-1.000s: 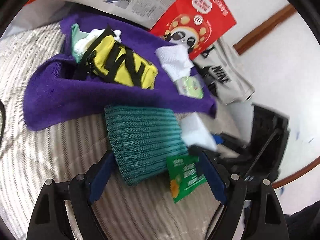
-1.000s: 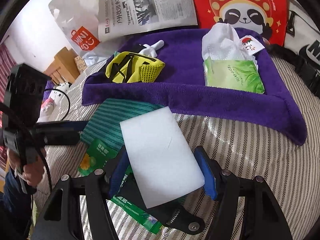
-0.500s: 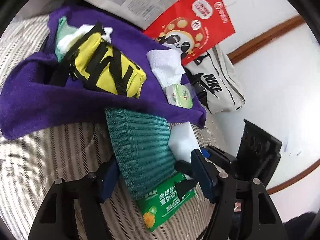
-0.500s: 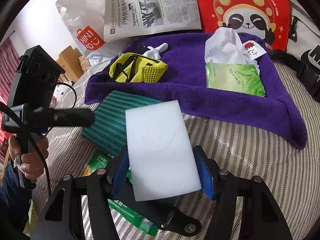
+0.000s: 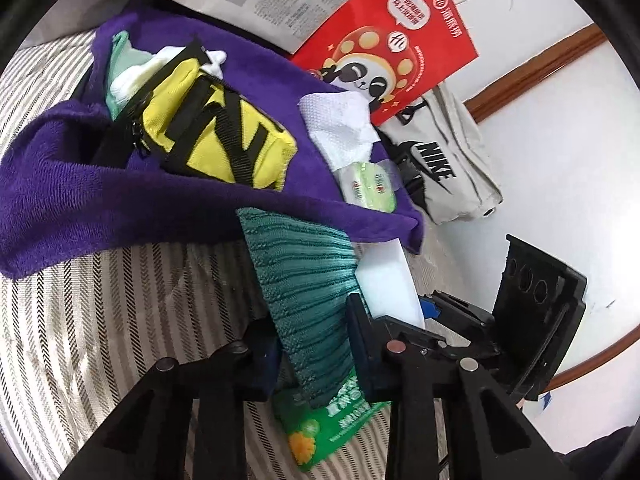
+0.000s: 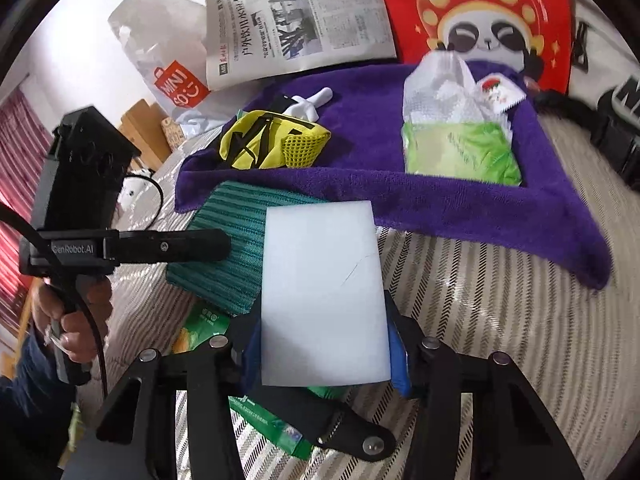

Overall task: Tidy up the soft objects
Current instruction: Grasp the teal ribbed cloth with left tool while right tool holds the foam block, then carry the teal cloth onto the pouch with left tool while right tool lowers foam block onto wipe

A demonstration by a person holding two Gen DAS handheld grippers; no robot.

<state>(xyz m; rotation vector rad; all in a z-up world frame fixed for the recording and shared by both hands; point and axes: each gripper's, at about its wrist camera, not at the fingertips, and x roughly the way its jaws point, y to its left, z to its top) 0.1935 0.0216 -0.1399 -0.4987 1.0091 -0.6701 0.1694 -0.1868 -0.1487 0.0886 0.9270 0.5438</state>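
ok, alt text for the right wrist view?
The right claw grips a white foam sponge above a striped bed cover. Beyond lie a teal cloth and a purple towel holding a yellow pouch.

- A newspaper (image 6: 298,26) lies at the far edge of the striped bed (image 6: 500,320).
- A red panda-print bag (image 6: 492,12) sits beside it.
- A white Miniso plastic bag (image 6: 160,64) is at the left.
- A grey Nike bag (image 5: 448,160) is at the right.

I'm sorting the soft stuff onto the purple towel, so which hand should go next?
Right. The right gripper already clamps the white sponge, close to the purple towel. The left gripper is only closing around the teal cloth.
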